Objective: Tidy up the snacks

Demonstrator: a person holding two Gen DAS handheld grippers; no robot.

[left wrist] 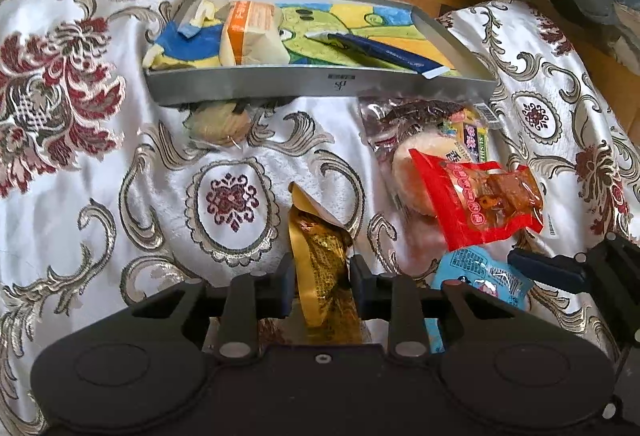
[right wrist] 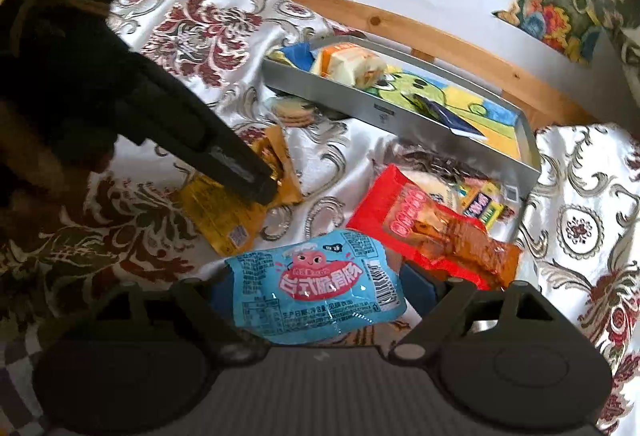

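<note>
On the patterned cloth before the grey tray point(left wrist: 320, 86) | left gripper point(left wrist: 320, 276) clenched on gold packet point(left wrist: 324, 256) | right gripper point(right wrist: 316, 288) spread wide around blue packet point(right wrist: 316, 288), pads not pressing | advice: lift gold packet clear, over tray's near wall, then release inside.

Gold foil pkt point(left wrist: 320, 272) crumpled, upright-ish, pinched btwn left jaws. Blue sausage pkt point(right wrist: 316, 286) flat btwn wide right jaws, pads not seen touching. Red pkt point(right wrist: 432, 232) just beyond, tilted. Grey tray point(left wrist: 320, 86) farther ahead.
</note>
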